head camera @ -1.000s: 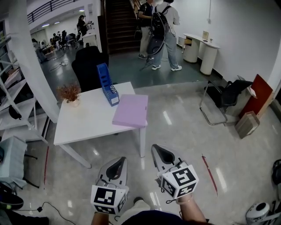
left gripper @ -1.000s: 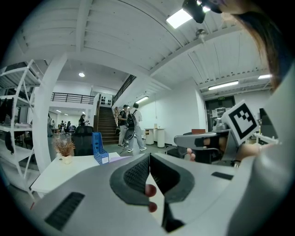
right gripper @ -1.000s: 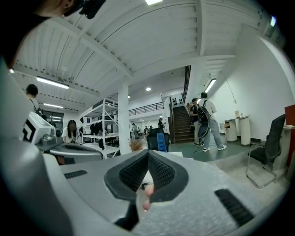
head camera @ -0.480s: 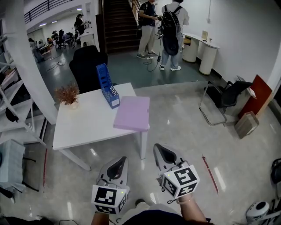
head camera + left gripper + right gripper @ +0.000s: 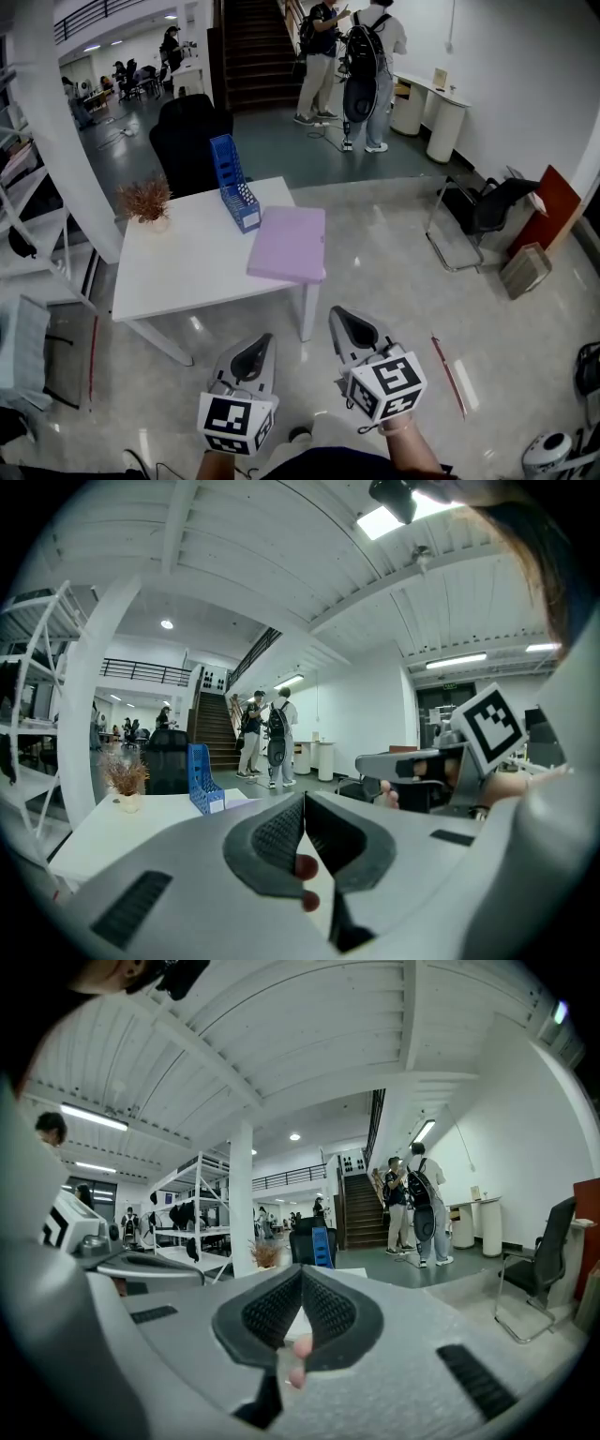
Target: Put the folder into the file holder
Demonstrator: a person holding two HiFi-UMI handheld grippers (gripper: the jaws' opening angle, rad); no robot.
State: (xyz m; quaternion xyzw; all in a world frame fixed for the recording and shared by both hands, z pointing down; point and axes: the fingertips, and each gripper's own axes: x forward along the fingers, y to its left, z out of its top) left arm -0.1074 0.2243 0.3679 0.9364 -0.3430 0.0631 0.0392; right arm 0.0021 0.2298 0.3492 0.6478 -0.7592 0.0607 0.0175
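While left hand-held gripper (image 5: 265,339) and right hand-held gripper (image 5: 338,314) pressed together (empty), file holder (image 5: 232,184) interior hidden.

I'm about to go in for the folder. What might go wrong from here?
1. The folder overhangs the near corner of the table; a nudge could tip it off.
2. The file holder stands narrow and close beside it; pushing the folder in might slide or topple it.
3. The left tool and right tool are both shut, so they must open first.
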